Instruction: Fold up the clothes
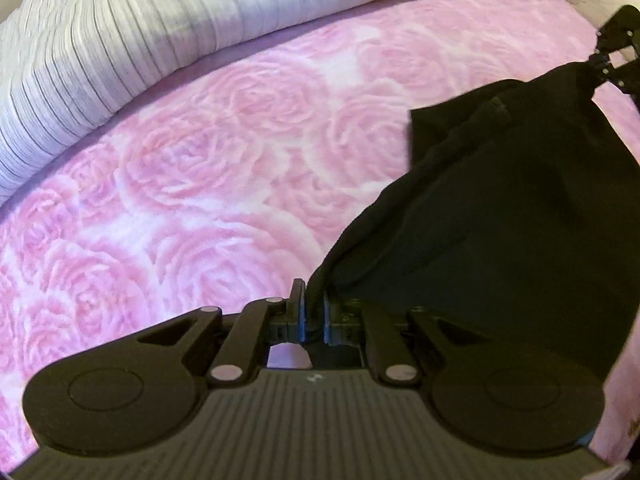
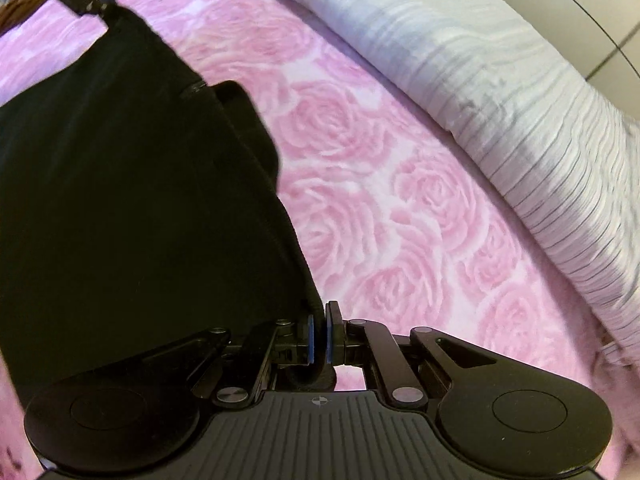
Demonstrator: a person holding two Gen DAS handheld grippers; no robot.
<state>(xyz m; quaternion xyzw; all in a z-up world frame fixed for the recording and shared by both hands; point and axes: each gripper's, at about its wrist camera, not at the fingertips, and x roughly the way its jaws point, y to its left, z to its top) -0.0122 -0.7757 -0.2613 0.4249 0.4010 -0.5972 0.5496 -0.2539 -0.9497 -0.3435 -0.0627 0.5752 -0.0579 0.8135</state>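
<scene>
Black garment (image 1: 500, 208) hangs stretched between the two grippers above the pink rose-patterned bedspread (image 1: 180, 184), with a rolled white ribbed quilt (image 1: 100, 52) lying along the far side of the bed. On the left, the left gripper (image 1: 313, 312) is clenched on a rolled edge of the cloth, only a thin cord of fabric sitting between its blue pads; that narrow bite looks likely to slide out if the cloth is pulled taut or swung. Across the middle, the fabric sags in loose diagonal folds and a doubled flap sticks out at the upper edge, so laying it down this way could trap creases or a skewed fold. On the right, the right gripper (image 2: 319, 334) is likewise clamped on a thin hem, and uneven height between the two holds could drag one corner across the bedspread and bunch it.
</scene>
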